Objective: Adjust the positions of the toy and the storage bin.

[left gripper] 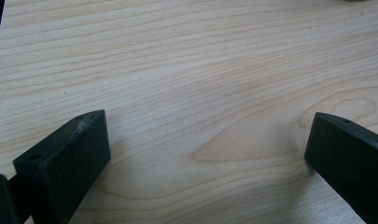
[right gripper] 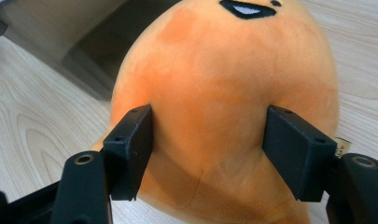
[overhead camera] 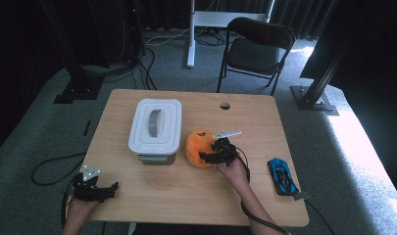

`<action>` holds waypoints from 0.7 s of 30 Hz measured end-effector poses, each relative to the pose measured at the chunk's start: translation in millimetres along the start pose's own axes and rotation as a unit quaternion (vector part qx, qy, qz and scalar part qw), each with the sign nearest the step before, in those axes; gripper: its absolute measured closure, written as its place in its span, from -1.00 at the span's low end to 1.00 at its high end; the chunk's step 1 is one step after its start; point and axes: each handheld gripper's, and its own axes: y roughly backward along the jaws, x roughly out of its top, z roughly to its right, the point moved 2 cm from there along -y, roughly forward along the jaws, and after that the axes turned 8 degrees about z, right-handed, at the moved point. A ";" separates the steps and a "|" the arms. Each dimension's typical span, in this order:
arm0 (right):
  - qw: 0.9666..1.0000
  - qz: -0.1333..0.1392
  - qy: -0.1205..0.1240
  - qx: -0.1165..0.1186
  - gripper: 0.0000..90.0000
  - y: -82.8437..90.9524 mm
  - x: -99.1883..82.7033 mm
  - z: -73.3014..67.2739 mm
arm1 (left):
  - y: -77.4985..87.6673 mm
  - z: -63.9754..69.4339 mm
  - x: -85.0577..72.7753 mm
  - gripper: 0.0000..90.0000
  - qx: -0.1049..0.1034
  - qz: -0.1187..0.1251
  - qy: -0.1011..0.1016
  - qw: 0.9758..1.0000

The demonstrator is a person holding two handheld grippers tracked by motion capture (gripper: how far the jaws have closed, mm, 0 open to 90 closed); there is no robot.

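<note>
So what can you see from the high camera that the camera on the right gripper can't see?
The high view alone gives the white lidded box from above, the blue toy car, the black chair and the left gripper over bare table. The right gripper view alone gives the toy's stitched black mouth close up and both jaws pressing into its sides. Both share the orange plush toy, the right gripper and the wooden table.

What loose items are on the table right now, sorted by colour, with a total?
Orange: 1, the plush toy between the right gripper's jaws.
White: 1, the lidded box.
Blue: 1, the toy car.
Total: 3.
</note>
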 end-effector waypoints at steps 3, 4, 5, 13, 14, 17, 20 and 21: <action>1.000 0.010 0.018 0.001 -0.25 -3.2 -0.8 -3.7 | 0.0 0.0 0.0 -0.99 0.000 0.000 0.000 1.000; 1.000 0.013 0.020 0.002 -0.23 -4.0 -1.3 -4.6 | 0.0 -0.1 0.0 -0.99 0.000 0.000 0.000 1.000; 1.000 0.017 0.019 -0.001 -0.19 -4.5 -1.4 -5.0 | 0.0 -0.1 0.0 -0.99 0.000 0.000 0.000 1.000; 0.999 0.004 0.029 -0.020 0.60 -1.6 4.1 -10.9 | 0.0 0.0 0.0 -0.99 0.000 0.000 0.000 1.000; 0.999 0.008 0.028 -0.021 0.65 -0.2 5.0 -10.7 | 0.0 0.0 0.0 -0.99 0.000 0.000 0.000 1.000; 0.999 0.013 0.025 -0.023 0.73 5.6 9.8 -7.2 | 0.0 0.0 0.0 -0.99 0.000 0.000 0.000 1.000; 0.999 0.014 0.023 -0.021 0.75 11.0 15.4 -3.0 | 0.0 0.0 0.0 -0.99 0.000 0.000 0.000 1.000; 0.999 0.016 0.022 -0.018 0.75 13.0 17.1 -1.8 | 0.0 0.0 0.0 -0.99 0.000 0.000 0.000 1.000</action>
